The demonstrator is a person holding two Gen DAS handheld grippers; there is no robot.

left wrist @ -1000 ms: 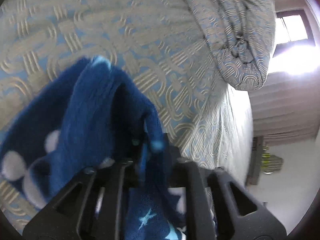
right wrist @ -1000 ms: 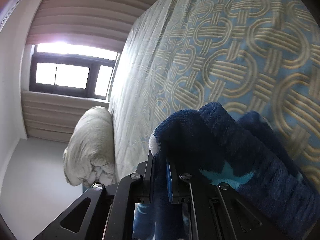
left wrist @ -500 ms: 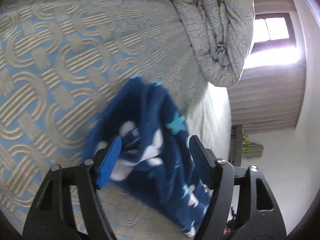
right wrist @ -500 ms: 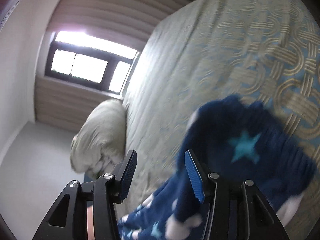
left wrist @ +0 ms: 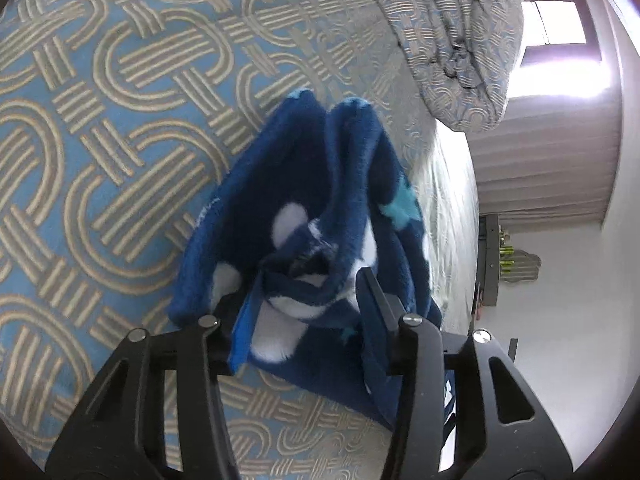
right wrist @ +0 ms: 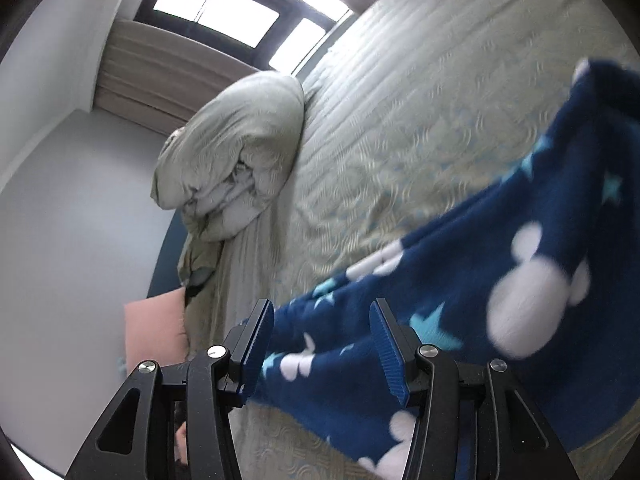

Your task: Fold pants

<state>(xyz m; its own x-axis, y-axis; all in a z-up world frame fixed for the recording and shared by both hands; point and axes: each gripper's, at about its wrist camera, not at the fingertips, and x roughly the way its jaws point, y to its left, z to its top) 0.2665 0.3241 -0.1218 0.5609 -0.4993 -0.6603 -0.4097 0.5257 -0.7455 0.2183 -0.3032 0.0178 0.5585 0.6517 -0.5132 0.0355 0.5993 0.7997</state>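
Observation:
The pants are dark blue fleece with white mouse-head shapes and light blue stars. They lie bunched on the patterned bedspread. My left gripper is open, its jaws spread around a crumpled fold of the pants without pinching it. In the right wrist view the pants stretch flat across the bed to the right. My right gripper is open just above the pants' near end, holding nothing.
A rolled duvet lies at the far side of the bed; it also shows in the right wrist view. A pink cushion sits by the bed's edge. A window and wall lie beyond.
Both grippers opened and let go of the pants, which dropped onto the bed. Both grippers pulled back; the right one swung left toward the duvet side.

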